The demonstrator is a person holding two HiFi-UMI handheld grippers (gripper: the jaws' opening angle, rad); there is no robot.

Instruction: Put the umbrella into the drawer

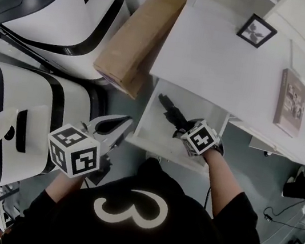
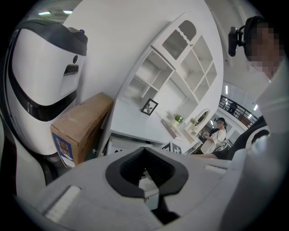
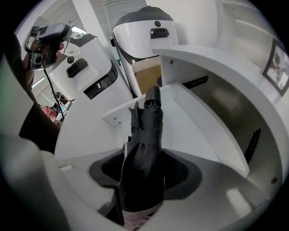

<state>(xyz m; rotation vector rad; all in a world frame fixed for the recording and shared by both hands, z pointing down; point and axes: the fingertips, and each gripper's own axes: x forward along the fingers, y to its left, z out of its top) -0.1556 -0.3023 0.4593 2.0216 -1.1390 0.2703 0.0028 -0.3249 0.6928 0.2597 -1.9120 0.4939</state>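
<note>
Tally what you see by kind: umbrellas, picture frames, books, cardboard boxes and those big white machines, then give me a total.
umbrella: 1
picture frame: 1
book: 1
cardboard box: 1
white machine: 2
Total: 6

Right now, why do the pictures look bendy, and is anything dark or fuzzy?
Head view: wide lens bows the desk. Left gripper view: black round border, mosaic patch top right. Right gripper view: umbrella looks dark; shadow behind the drawer.
</note>
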